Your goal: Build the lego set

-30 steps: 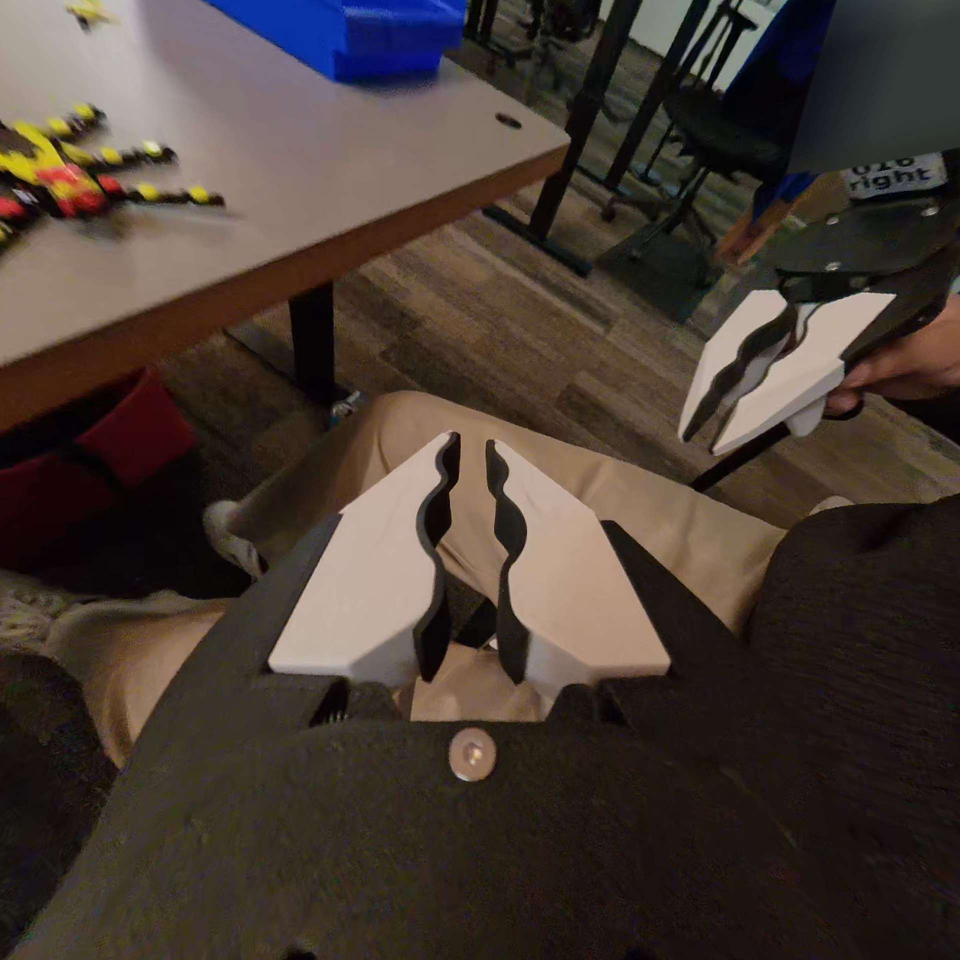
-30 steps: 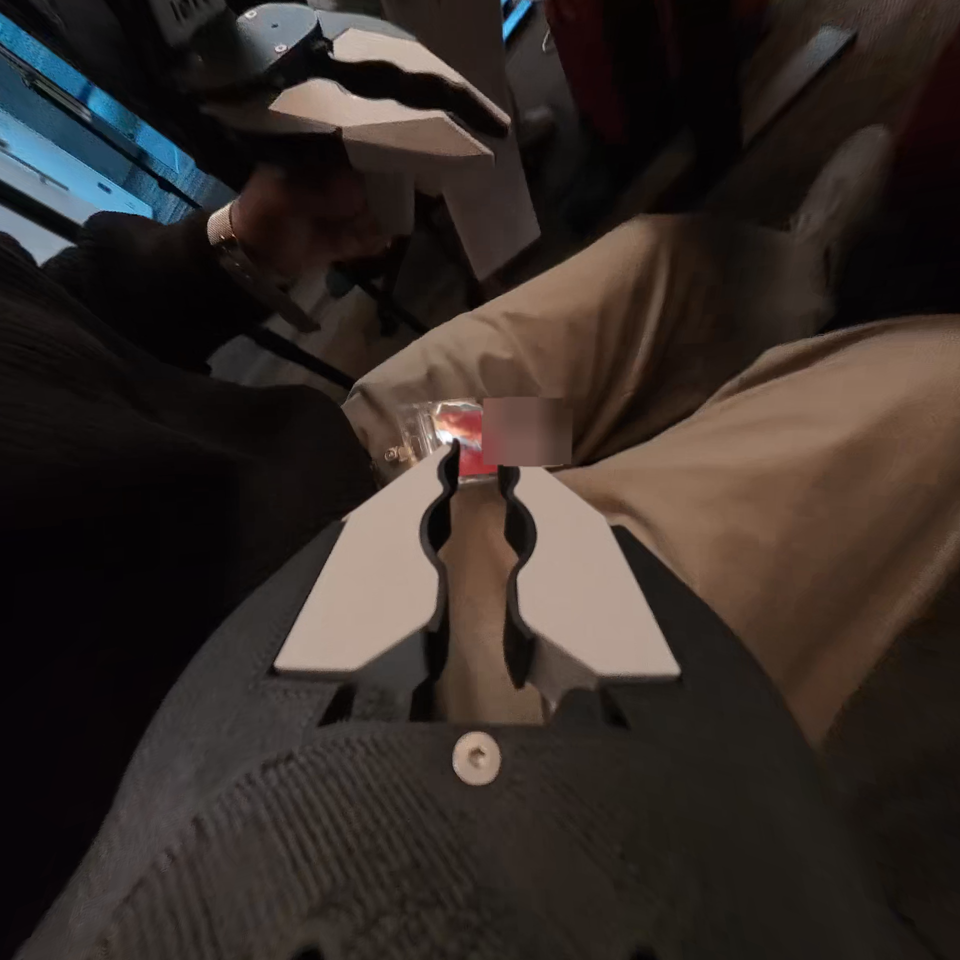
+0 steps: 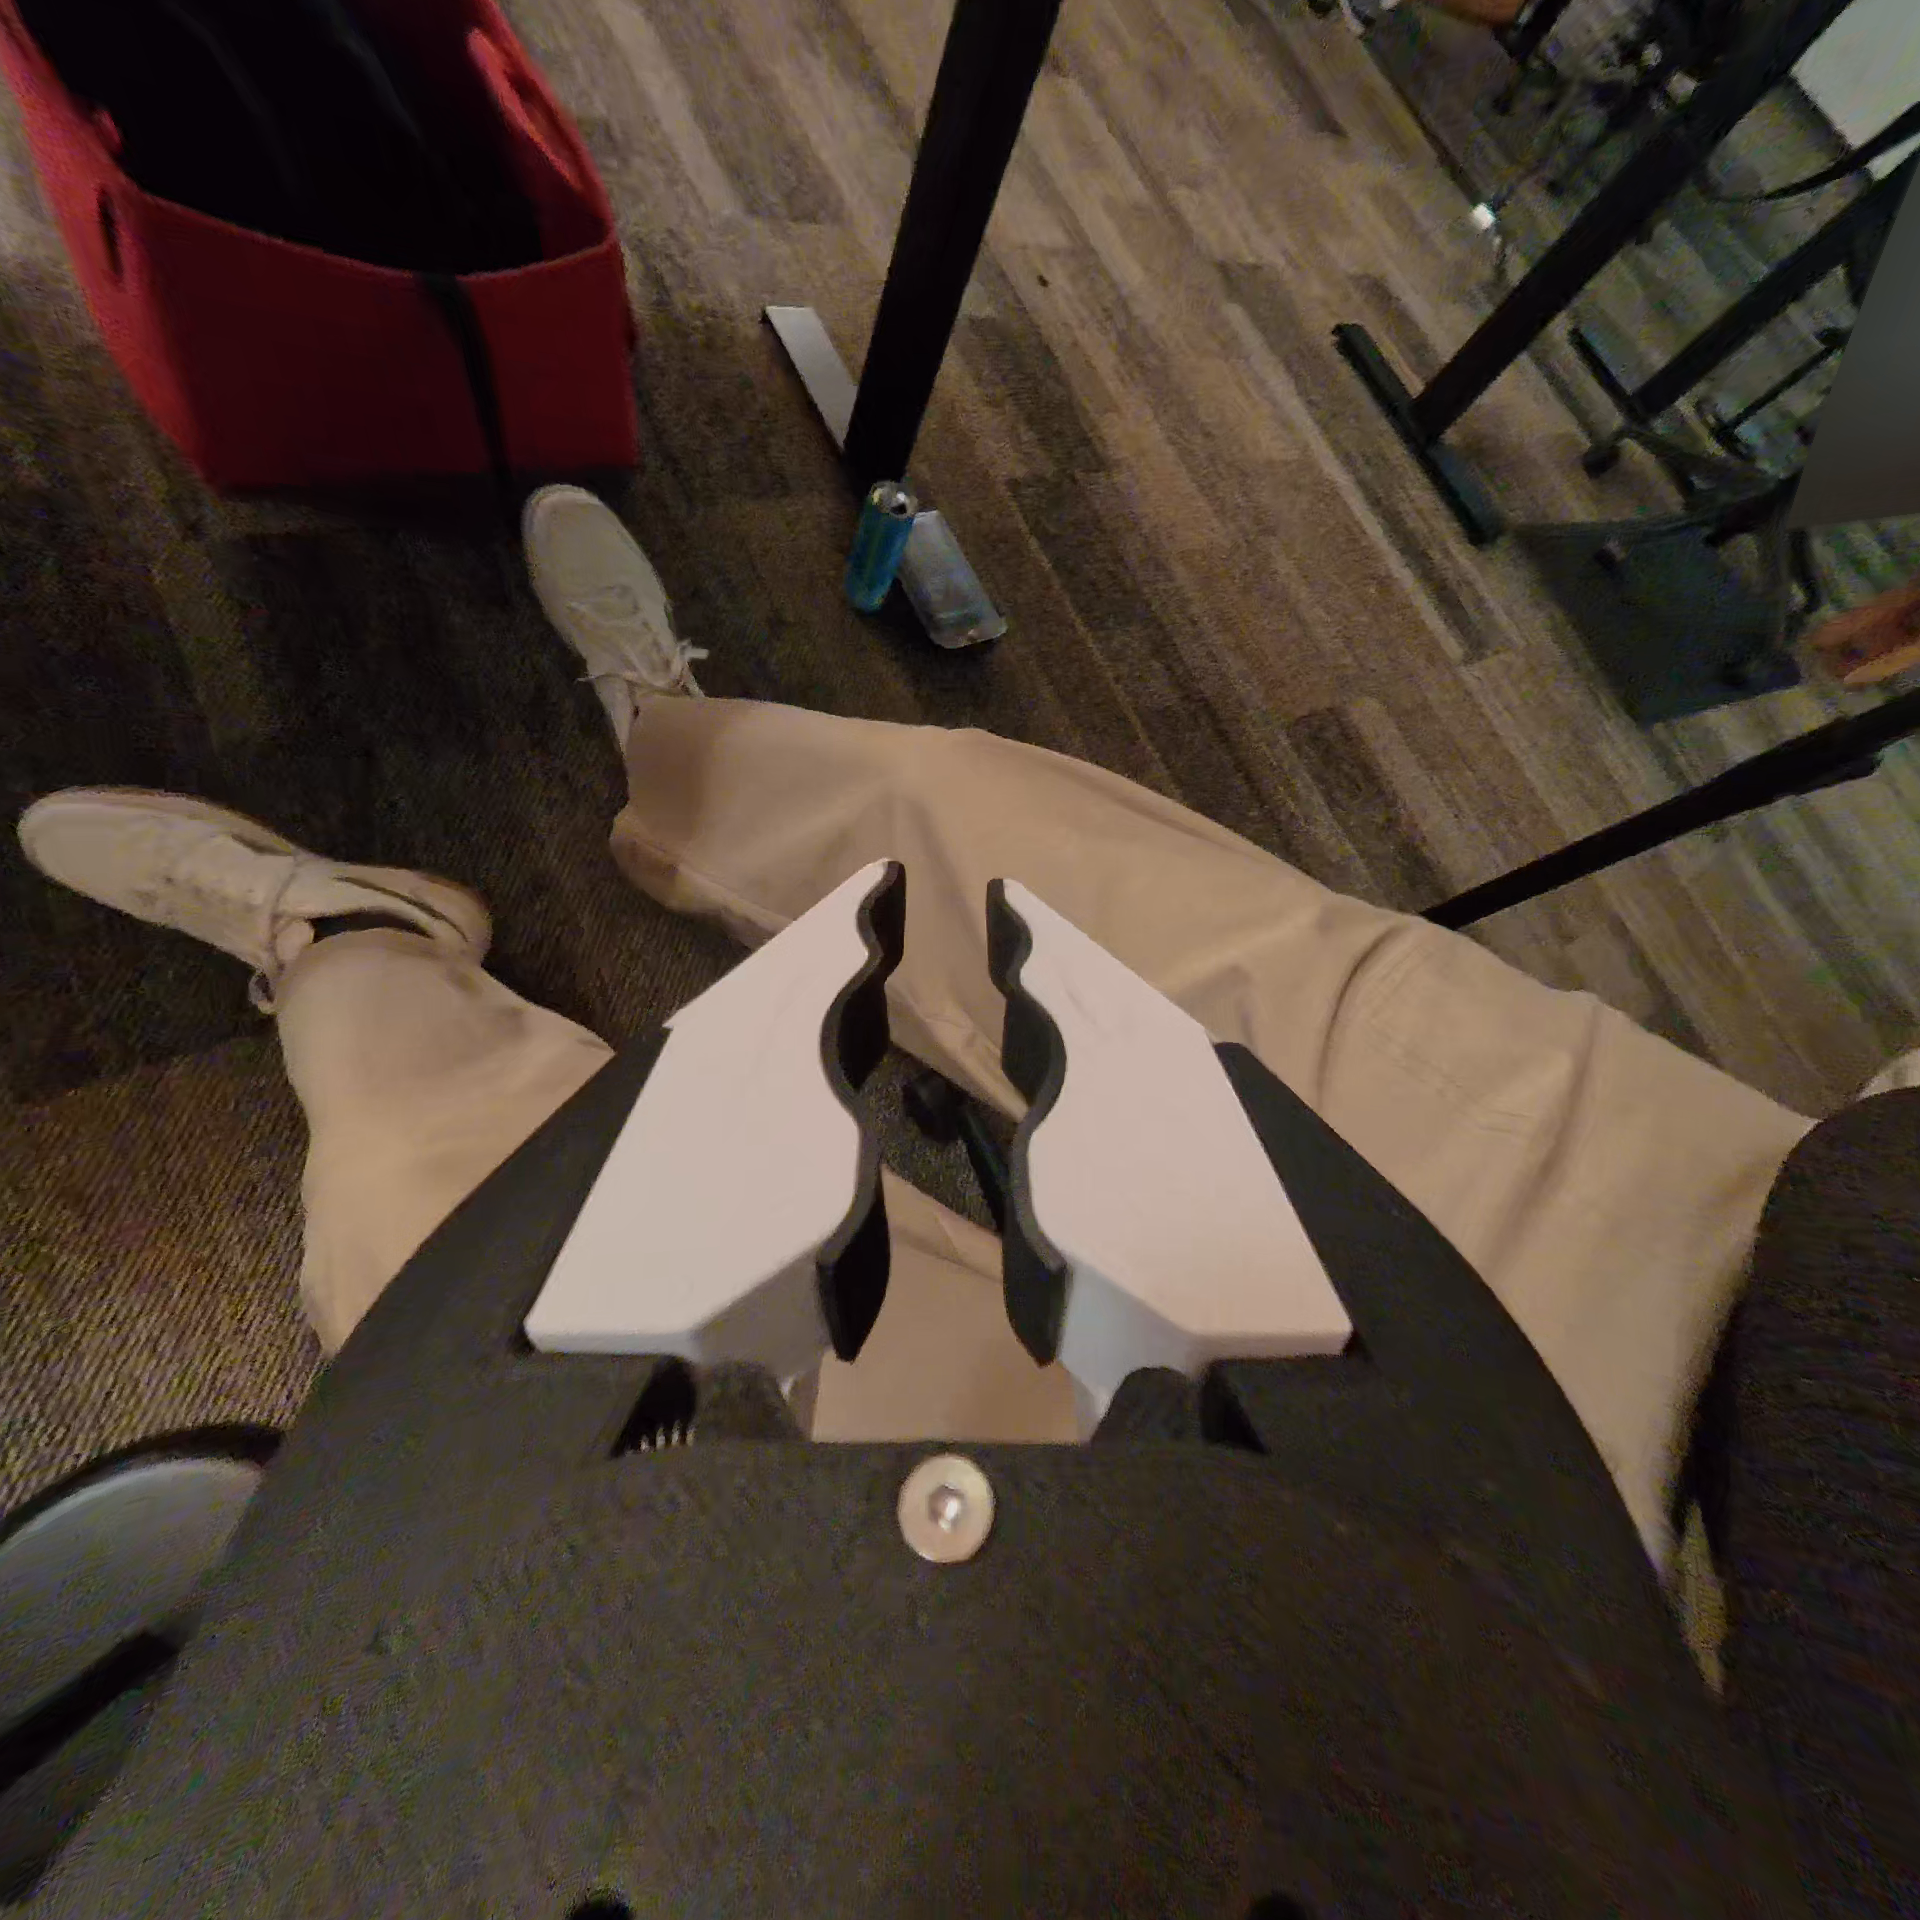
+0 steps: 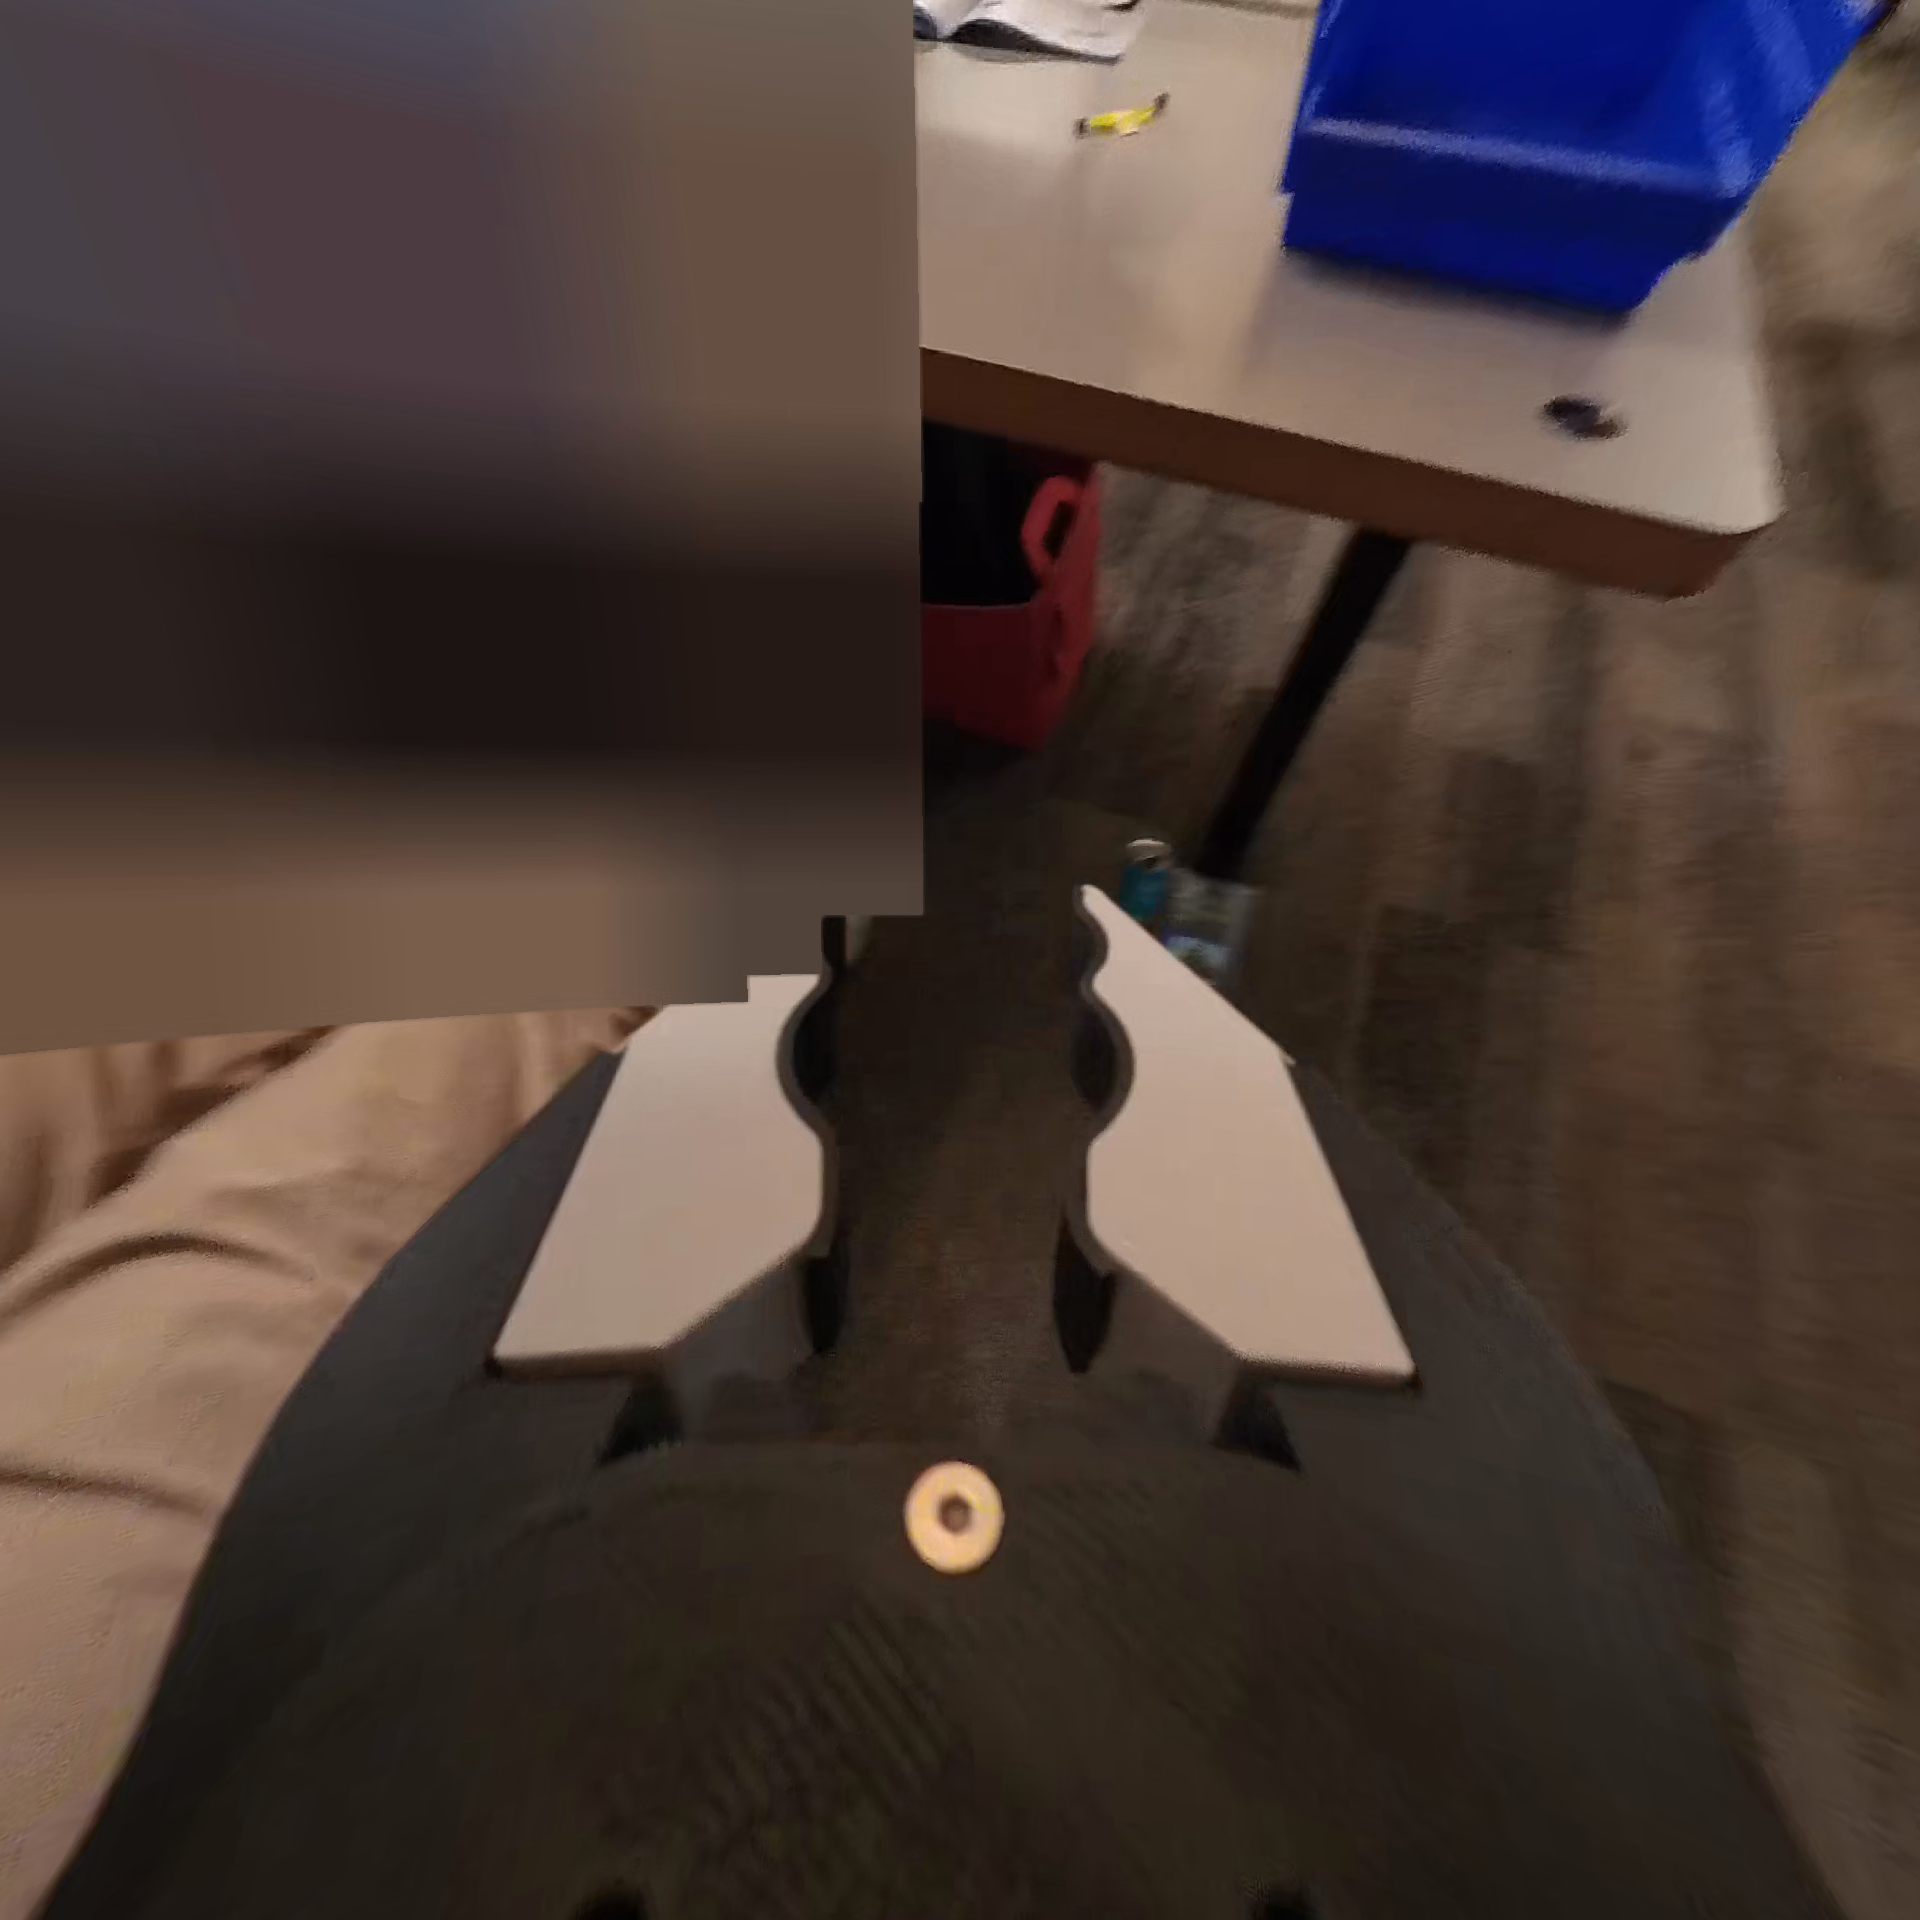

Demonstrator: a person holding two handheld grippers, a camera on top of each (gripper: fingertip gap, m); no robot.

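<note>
My left gripper (image 3: 943,878) is open and empty. It points down at a seated person's beige trouser legs (image 3: 1195,883) and the floor. No lego shows in the left wrist view. My right gripper (image 4: 956,914) is open wider and empty, held low above the floor in front of the table (image 4: 1299,426). On the table, far beyond it, lie a small yellow lego piece (image 4: 1122,112) and a blue bin (image 4: 1538,156). The right wrist view is motion-blurred, and a masked patch hides its upper left and my left fingertip.
A red bag (image 3: 343,312) stands on the floor under the table beside a black table leg (image 3: 935,229). A blue can (image 3: 881,545) lies at the leg's foot. The person's white shoes (image 3: 613,603) rest on the carpet. Chair bases (image 3: 1662,561) stand at the right.
The left view has swung down from the table to the legs and floor, and its jaws have opened wider. The right view has swung up from the lap toward the table, jaws wider.
</note>
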